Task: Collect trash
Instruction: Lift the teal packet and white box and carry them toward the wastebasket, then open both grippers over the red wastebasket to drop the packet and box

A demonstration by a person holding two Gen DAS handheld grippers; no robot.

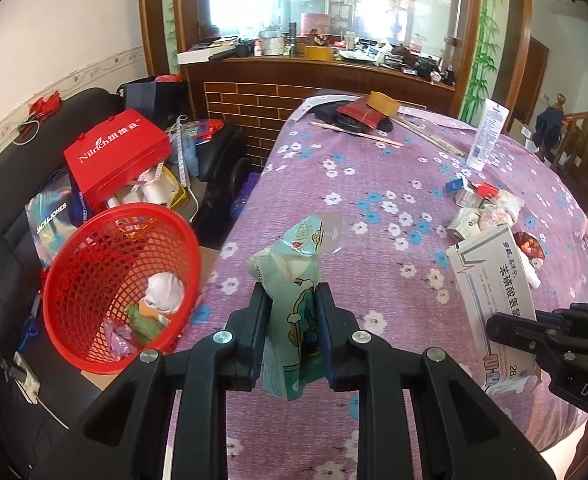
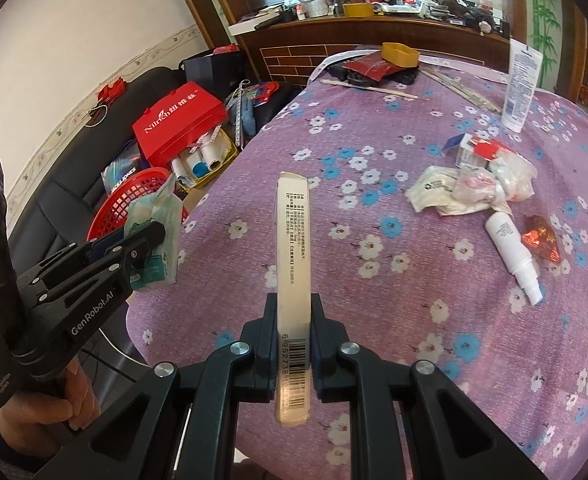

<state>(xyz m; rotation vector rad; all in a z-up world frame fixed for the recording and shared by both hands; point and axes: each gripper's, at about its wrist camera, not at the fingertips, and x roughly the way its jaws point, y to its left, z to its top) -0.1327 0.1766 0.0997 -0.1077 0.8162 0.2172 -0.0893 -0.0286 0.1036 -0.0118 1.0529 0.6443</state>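
Red mesh basket (image 1: 120, 284) sits off the table's left edge, nearest the left gripper (image 1: 292, 312), which pinches a green tissue pack (image 1: 290, 276). The right gripper (image 2: 294, 320), farther away, squeezes a thin medicine box (image 2: 293, 264) pointing straight ahead.

left gripper (image 1: 292, 304) jaws clamped, right gripper (image 2: 293, 312) likewise

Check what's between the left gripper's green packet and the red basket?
Nothing solid. In the left wrist view, only bare purple tablecloth and its edge separate the green packet, clamped in the left gripper, from the red basket.
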